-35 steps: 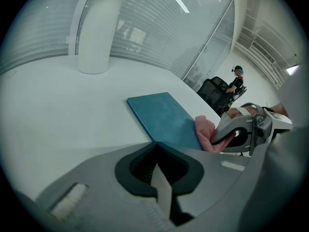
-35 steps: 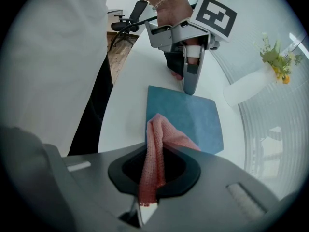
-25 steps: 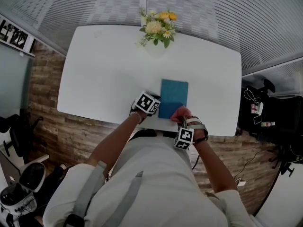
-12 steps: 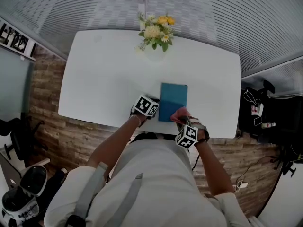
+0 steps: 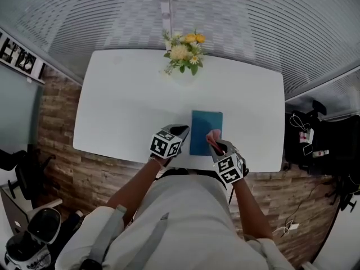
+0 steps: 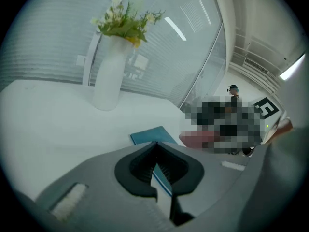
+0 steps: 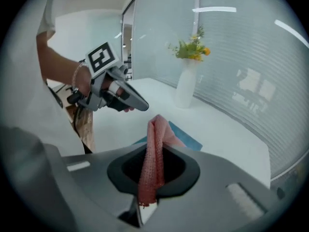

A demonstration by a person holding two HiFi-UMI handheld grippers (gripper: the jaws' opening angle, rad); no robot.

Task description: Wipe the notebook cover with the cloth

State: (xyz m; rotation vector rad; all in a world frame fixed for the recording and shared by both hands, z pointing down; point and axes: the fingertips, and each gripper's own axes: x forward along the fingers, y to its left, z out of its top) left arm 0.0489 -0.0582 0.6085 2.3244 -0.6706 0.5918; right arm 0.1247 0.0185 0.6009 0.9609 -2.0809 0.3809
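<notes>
A teal notebook (image 5: 206,129) lies flat on the white table (image 5: 129,100), close to its near edge. My right gripper (image 5: 217,144) is shut on a pink cloth (image 5: 212,136), which it holds over the notebook's near right corner. In the right gripper view the cloth (image 7: 155,151) stands up out of the jaws, with the notebook (image 7: 189,138) behind it. My left gripper (image 5: 181,131) hovers just left of the notebook, shut and empty. Through its jaws in the left gripper view I see the notebook (image 6: 149,136) and the cloth (image 6: 197,138).
A white vase of yellow and white flowers (image 5: 184,48) stands at the table's far edge, well behind the notebook. The near table edge runs right below both grippers. A chair (image 5: 22,162) sits at the left, and dark equipment (image 5: 315,142) at the right.
My left gripper has drawn back from the notebook's left edge toward the person. The right gripper still holds the cloth at the notebook's near right corner, slightly raised.
</notes>
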